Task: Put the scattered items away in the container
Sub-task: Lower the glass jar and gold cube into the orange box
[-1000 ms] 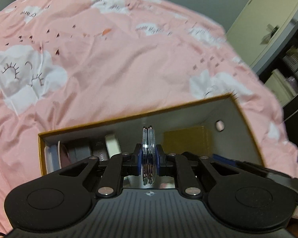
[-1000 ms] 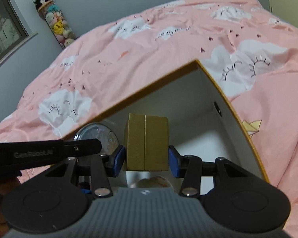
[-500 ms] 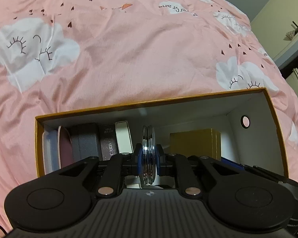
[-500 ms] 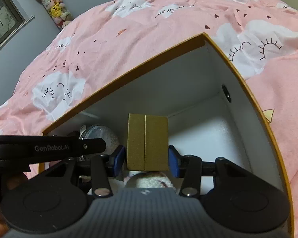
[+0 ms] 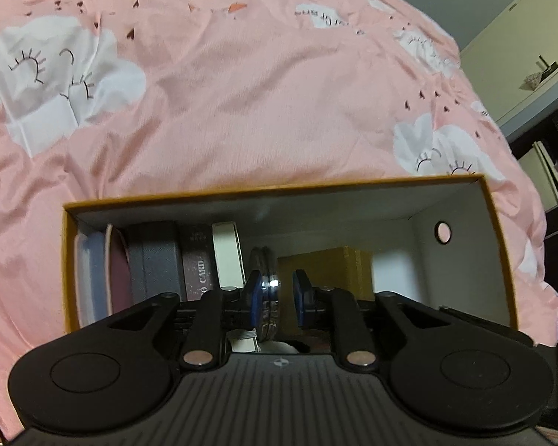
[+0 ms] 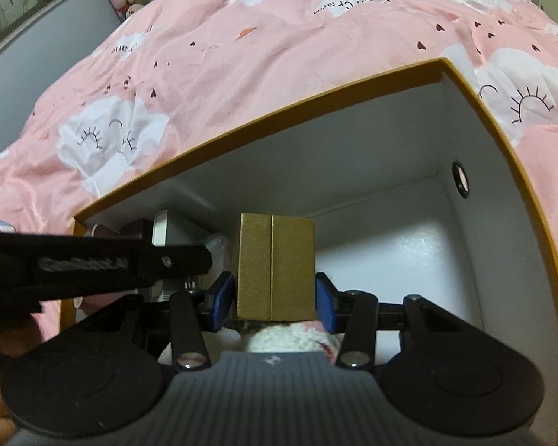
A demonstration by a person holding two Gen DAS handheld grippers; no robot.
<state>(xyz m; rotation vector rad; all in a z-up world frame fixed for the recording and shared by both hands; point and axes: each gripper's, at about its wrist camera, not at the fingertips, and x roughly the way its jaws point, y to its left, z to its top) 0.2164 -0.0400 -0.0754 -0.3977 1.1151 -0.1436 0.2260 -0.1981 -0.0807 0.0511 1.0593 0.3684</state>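
An orange-rimmed box (image 5: pixel 271 190) with white inner walls lies on a pink bed; it also shows in the right wrist view (image 6: pixel 316 93). My left gripper (image 5: pixel 277 299) is open inside it; a round silver compact (image 5: pixel 268 286) leans by its left pad. My right gripper (image 6: pixel 275 297) is shut on a gold box (image 6: pixel 273 265), low inside the container. The gold box also shows in the left wrist view (image 5: pixel 327 271). The left gripper's arm (image 6: pixel 93 260) crosses the right wrist view.
Several flat items stand on edge at the box's left: a grey case (image 5: pixel 156 260), a dark card box (image 5: pixel 199 260), a white one (image 5: pixel 227 256). A fluffy white thing (image 6: pixel 290 338) lies under the gold box. The pink cloud duvet (image 5: pixel 241 93) surrounds the box. A cabinet (image 5: pixel 520 55) stands right.
My left gripper has opened and let go of the silver compact, which now leans against the left pad. Both grippers have sunk deeper into the box. The right one still holds the gold box.
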